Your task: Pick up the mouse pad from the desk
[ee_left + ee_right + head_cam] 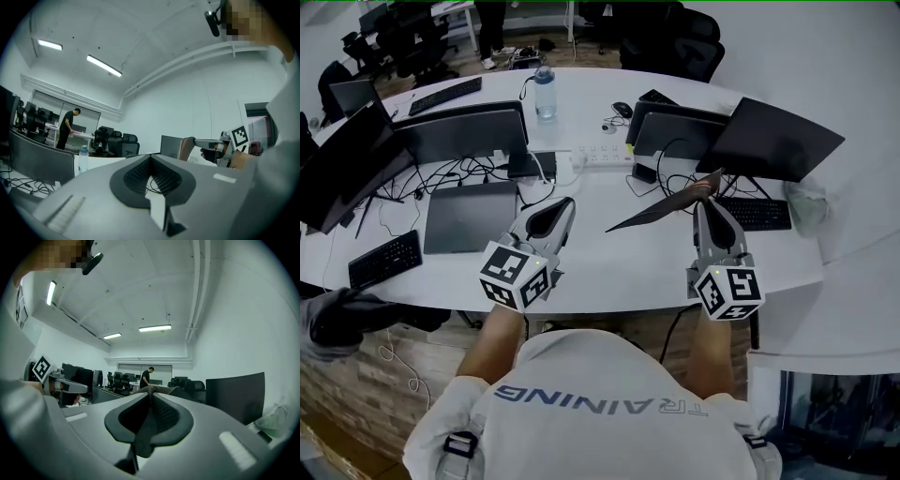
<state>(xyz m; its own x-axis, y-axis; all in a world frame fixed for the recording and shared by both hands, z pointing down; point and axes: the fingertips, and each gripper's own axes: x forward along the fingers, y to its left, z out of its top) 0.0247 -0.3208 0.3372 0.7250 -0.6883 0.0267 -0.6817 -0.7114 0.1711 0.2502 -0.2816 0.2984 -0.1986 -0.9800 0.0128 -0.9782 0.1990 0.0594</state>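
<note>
Monitors (764,141) and a black keyboard (755,213) crowd the white desk (609,272) just behind the mouse pad (661,208), which hangs tilted above the desktop, one corner pinched between the closed jaws of the right gripper (705,199). Beside it the left gripper (562,208) hovers with jaws together on nothing, near a laptop (472,216) and tangled cables (469,173).

Person is wearing a white short-sleeved T-shirt (609,422), with grey "TRAINING" lettering running across it. Black strap buckles (461,442) are showing at both shoulders. Left hand-held gripper (565,204) and right hand-held gripper (701,200) are showing grey shells and dark ribbed pads, each carrying a cube with black-and-white square markers.
</note>
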